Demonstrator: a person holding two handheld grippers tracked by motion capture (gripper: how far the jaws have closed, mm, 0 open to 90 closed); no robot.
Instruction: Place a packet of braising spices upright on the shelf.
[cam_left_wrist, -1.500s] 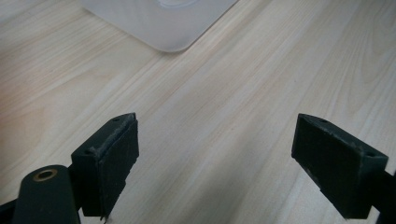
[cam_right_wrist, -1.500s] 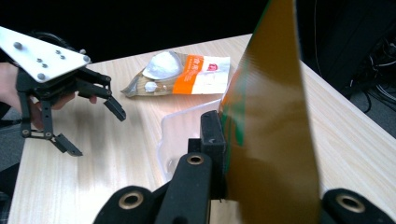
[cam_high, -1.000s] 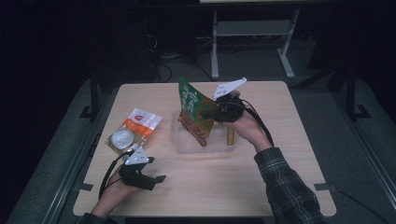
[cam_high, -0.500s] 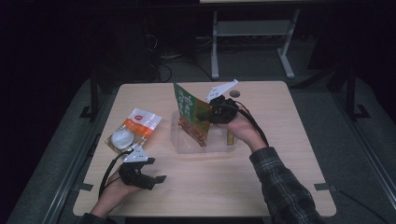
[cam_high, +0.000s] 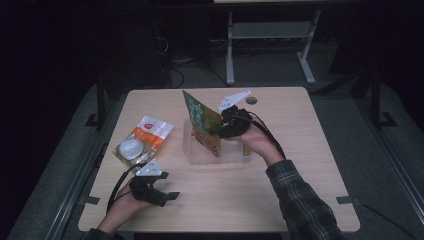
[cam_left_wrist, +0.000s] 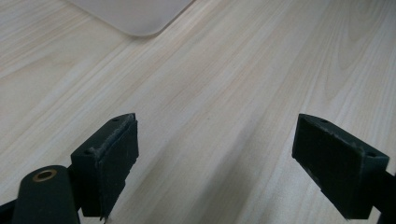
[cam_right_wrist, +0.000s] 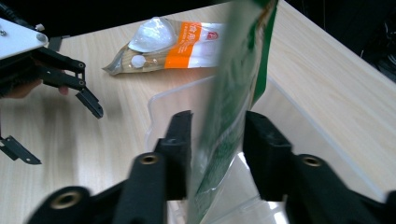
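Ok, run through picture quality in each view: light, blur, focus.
High view: room dark around the lit table, sharp enough. Left gripper view: bright, even light, wood grain crisp, left tongs in focus. Right gripper view: green packet smeared by motion blur between the right tongs, which have just been opening; the orange packet beyond is clearer.

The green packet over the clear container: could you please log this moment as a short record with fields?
packet: green packet, upright, lower end in the clear container
right gripper: right gripper, jaws just been opening, packet between them, pads apart from it
left gripper: left gripper, open, nothing between jaws, over bare table
other item: orange-and-white pouch, flat on the table left of the container
step: packet being released into the container, likely
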